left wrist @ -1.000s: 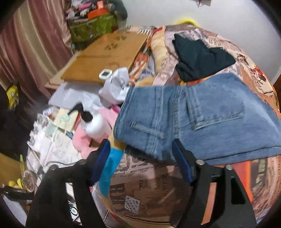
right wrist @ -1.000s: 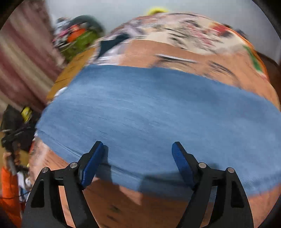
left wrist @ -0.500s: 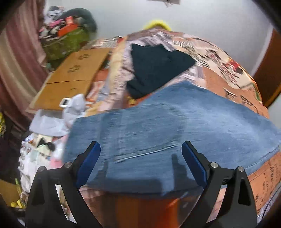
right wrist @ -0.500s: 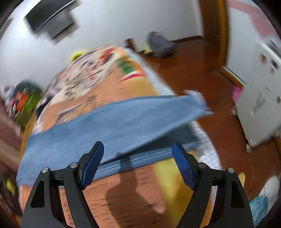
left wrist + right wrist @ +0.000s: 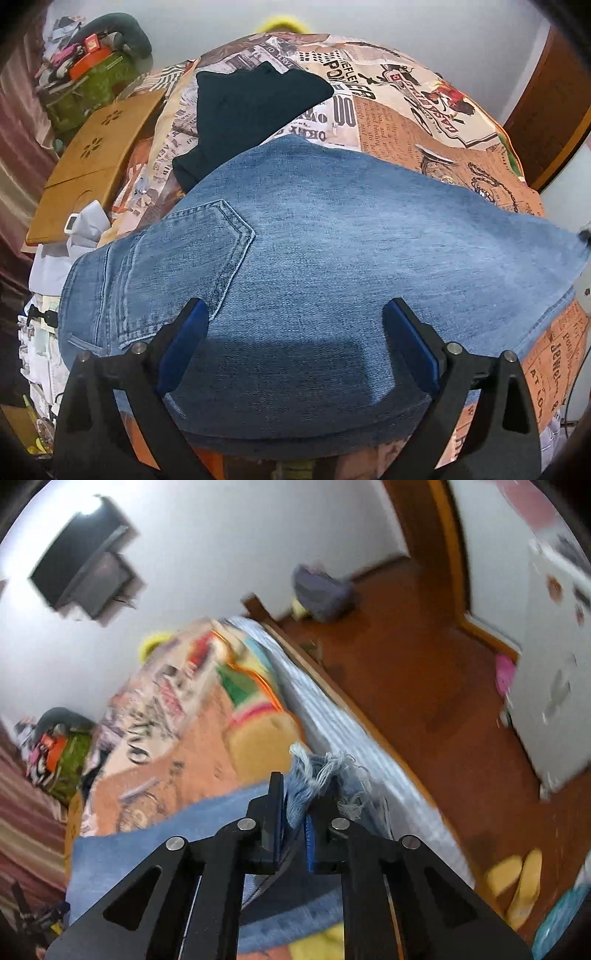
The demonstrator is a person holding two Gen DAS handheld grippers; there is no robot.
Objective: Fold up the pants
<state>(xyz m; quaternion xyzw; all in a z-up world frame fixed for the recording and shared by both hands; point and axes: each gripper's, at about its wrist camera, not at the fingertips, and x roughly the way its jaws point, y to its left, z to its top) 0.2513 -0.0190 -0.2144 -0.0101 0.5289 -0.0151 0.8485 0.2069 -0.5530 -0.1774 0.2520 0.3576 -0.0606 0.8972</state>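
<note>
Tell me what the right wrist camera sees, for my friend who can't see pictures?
The right gripper has just closed and is shut on the frayed hem of the blue jeans, which lie across a bed with a colorful printed cover. Beyond the bed are a wooden floor and yellow slippers.

bedspread [image 5: 424,110] print: "POWER", "00"
</note>
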